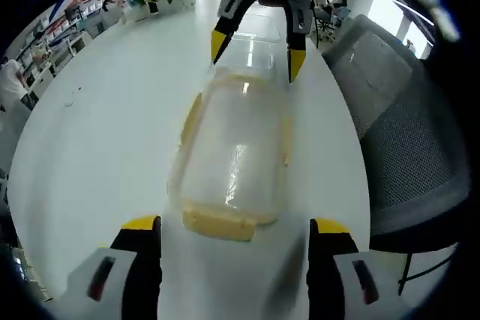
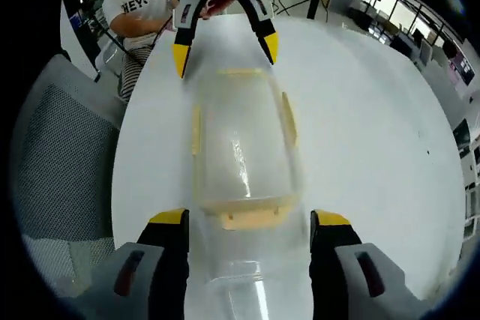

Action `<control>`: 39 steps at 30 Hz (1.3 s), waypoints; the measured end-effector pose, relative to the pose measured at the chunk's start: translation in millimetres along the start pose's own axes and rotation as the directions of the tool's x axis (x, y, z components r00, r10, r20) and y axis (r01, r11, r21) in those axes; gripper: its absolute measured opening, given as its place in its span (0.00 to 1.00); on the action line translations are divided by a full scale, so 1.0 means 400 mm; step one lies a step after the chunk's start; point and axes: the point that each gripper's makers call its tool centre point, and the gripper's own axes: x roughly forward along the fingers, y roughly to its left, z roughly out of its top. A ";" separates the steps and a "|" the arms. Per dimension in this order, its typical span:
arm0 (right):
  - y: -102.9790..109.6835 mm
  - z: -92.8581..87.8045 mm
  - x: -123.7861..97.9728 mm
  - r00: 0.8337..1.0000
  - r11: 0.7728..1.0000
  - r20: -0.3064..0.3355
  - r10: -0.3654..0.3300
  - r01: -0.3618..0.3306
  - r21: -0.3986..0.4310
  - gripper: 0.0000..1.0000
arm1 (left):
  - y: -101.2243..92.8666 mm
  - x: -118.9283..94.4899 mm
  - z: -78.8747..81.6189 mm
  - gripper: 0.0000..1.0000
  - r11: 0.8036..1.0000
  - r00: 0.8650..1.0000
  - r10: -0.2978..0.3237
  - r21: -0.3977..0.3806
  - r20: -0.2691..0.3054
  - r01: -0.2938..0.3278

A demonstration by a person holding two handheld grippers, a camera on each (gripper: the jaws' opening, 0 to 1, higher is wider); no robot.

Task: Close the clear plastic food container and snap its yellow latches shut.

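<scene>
The clear container (image 1: 234, 157) lies lengthwise on the white bench (image 1: 97, 148), lid on, between the two claws. The left claw (image 1: 234, 231) and right claw (image 2: 249, 224) each gape wide at opposite ends, holding nothing.

The container (image 1: 234, 159) sits on the table (image 1: 97, 148) between my left gripper (image 1: 234, 224) and my right gripper (image 1: 259, 46), a chair (image 1: 409, 148) beside the table.
</scene>
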 end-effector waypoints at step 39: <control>-0.002 -0.009 0.038 0.990 0.992 -0.138 0.040 -0.055 -0.110 0.35 | 0.008 0.011 -0.015 0.33 0.993 0.997 -0.021 0.112 -0.069 0.029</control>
